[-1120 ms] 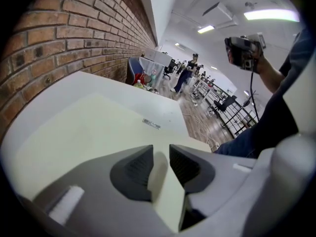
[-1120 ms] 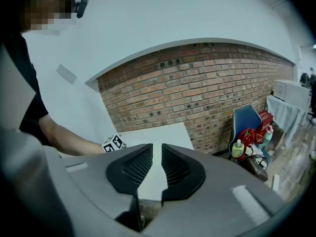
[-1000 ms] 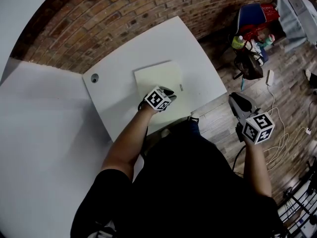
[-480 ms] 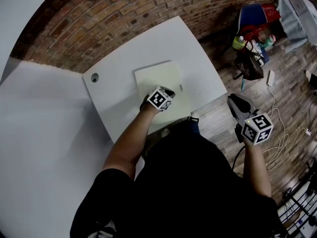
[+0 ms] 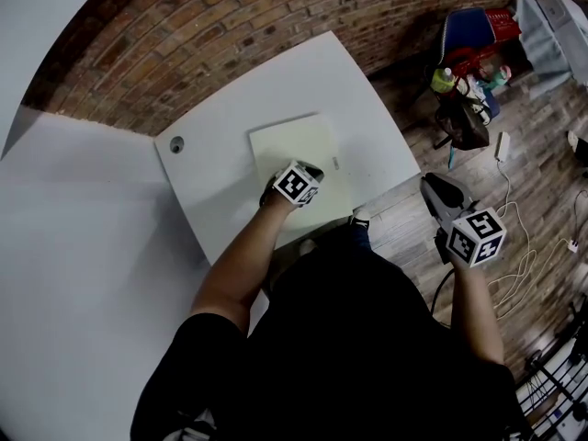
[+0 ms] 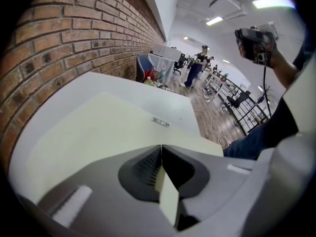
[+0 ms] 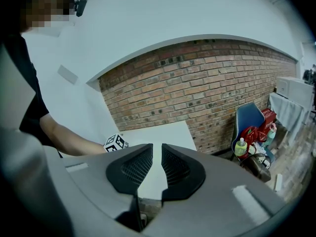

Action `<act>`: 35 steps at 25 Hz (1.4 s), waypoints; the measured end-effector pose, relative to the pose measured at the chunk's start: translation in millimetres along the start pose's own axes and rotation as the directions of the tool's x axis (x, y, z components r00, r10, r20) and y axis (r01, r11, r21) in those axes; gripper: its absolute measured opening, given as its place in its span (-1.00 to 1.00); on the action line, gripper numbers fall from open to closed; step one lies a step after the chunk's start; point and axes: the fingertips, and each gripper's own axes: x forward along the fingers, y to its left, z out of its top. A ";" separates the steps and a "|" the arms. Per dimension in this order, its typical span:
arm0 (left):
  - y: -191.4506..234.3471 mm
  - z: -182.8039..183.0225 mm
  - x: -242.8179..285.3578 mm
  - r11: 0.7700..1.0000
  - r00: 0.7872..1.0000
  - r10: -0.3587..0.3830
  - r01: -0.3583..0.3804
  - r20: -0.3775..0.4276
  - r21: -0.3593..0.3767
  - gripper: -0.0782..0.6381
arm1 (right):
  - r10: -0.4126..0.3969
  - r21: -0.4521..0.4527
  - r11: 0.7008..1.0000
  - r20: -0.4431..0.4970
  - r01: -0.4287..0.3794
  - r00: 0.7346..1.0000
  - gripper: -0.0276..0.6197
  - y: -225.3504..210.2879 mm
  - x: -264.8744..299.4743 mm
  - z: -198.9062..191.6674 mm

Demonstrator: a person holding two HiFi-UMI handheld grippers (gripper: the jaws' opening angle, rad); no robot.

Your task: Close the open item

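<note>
A flat pale yellow folder (image 5: 294, 141) lies shut-looking on the white table (image 5: 220, 108), with a small metal tag (image 5: 337, 163) near its right edge. My left gripper (image 5: 312, 171) sits at the folder's near edge. In the left gripper view its jaws (image 6: 161, 149) are pressed together on a thin pale edge of the folder (image 6: 98, 132). My right gripper (image 5: 435, 189) hangs off the table's right side over the wooden floor. Its jaws (image 7: 157, 154) stand almost together with only a narrow slit and nothing between them.
A round cable hole (image 5: 175, 142) is in the table's left part. A brick wall (image 5: 230, 26) runs behind the table. A blue chair with bags and bottles (image 5: 469, 39) stands at the right, and cables (image 5: 524, 255) lie on the floor.
Almost nothing has moved. The right gripper has drifted a little to the left; the left gripper stays on the folder's near edge.
</note>
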 end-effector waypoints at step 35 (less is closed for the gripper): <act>9.7 23.9 -160.0 0.950 0.879 0.274 -0.184 0.390 -0.252 -0.77 | 0.181 -0.162 0.971 0.006 -0.177 0.984 -0.74 38.3 21.2 37.0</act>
